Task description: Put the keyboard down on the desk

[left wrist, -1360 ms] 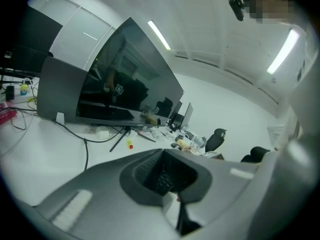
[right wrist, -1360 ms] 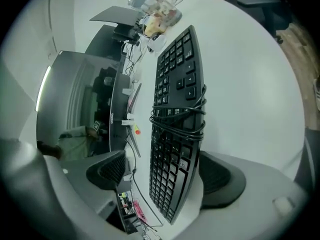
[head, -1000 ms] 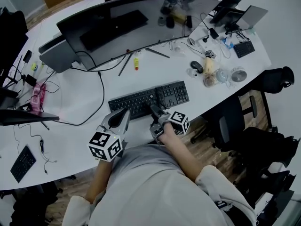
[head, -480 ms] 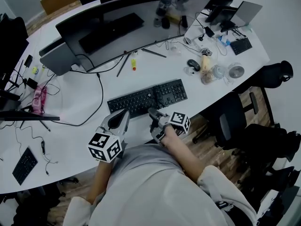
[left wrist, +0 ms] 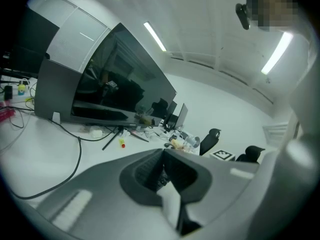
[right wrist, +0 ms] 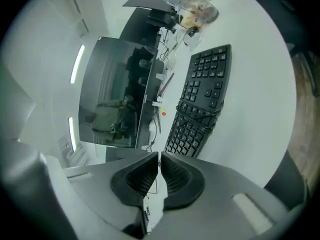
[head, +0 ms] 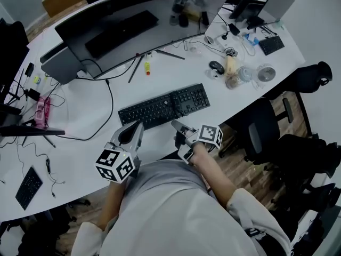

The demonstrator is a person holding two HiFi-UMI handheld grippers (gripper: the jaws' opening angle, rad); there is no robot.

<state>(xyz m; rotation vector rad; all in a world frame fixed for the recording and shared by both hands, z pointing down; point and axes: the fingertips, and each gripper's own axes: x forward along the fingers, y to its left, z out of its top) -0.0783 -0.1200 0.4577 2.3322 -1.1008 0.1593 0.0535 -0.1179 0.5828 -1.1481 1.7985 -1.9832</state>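
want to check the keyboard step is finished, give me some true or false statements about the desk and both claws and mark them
1. The keyboard lies flat on the white desk. True.
2. The right claw grips the keyboard's near edge. False: its jaws are together on nothing, and it is pulled back from the keyboard toward the person.
3. The left claw has its jaws together with nothing between them. True.
4. In the head view, the mouse sits left of the keyboard. False: it lies beyond the keyboard's right end, near the bottles.
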